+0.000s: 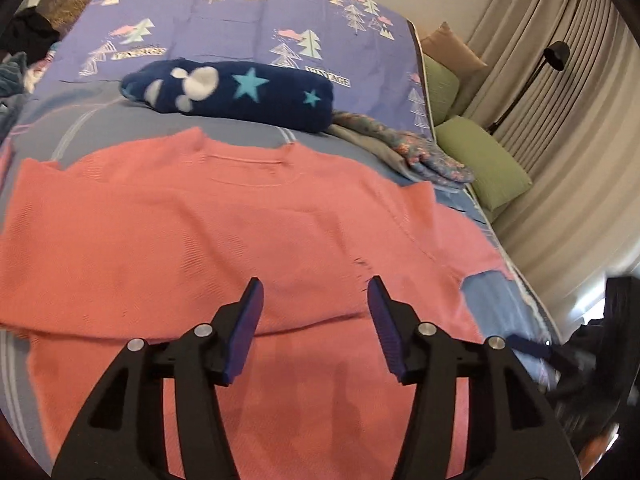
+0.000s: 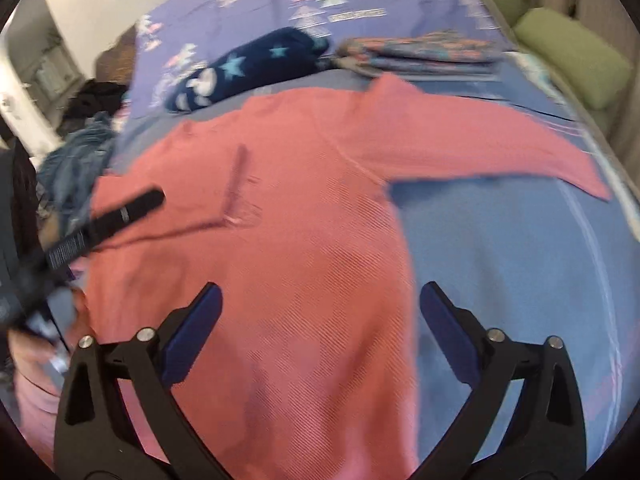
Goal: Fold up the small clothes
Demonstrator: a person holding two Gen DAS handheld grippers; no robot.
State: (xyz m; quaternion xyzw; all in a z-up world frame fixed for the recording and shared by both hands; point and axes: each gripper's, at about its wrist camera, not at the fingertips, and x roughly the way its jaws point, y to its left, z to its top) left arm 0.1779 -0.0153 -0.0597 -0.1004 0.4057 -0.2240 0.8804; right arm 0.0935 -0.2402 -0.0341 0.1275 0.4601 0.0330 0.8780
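- Plainly spread flat on the bed [image 1: 496, 292]: pink sweater [image 1: 208, 240].
- Hovered above it, half open, empty: left tool [image 1: 316, 292].
- Gaped wide, gripped nothing: right tool [image 2: 320, 296].

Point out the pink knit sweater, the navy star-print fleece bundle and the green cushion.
pink knit sweater [image 1: 224, 240], left wrist view, chest panel.
navy star-print fleece bundle [image 1: 248, 94], left wrist view, middle, near the big star.
green cushion [image 1: 480, 160], left wrist view, top face.

Pink knit sweater [image 1: 224, 236] lies flat on the bed, one sleeve folded across its body
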